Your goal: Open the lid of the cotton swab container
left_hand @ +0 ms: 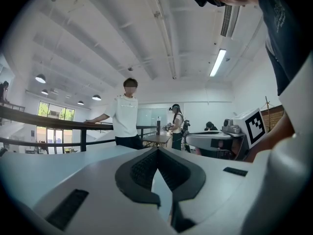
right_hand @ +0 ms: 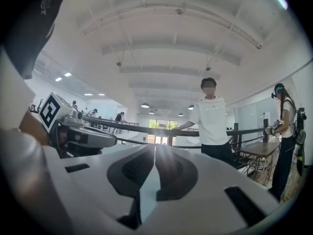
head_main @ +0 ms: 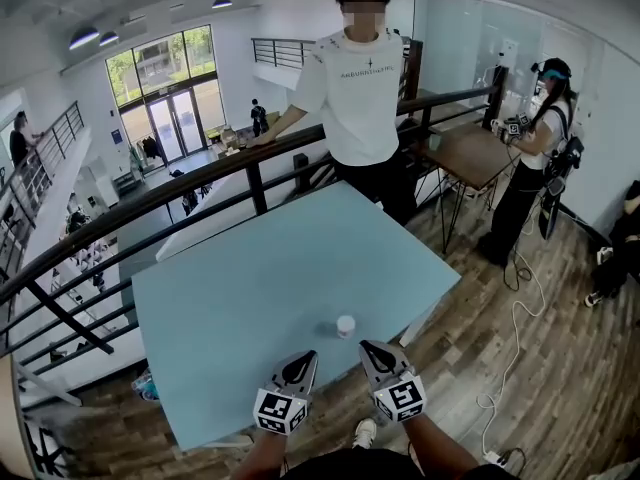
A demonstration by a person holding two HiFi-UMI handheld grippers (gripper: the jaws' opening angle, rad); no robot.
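Small cotton swab container (head_main: 345, 326), label illegible, near blue table (head_main: 250, 288) front edge, left gripper (head_main: 303, 360) and right gripper (head_main: 370, 349) closed, empty, just short of it.

A small white container (head_main: 345, 326) stands near the blue table's (head_main: 250, 288) near edge, just beyond the left gripper (head_main: 304, 357) and right gripper (head_main: 371, 347).

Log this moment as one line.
phase: pre-contact | left gripper: shut, empty | right gripper: shut, empty | cotton swab container: on table, untouched
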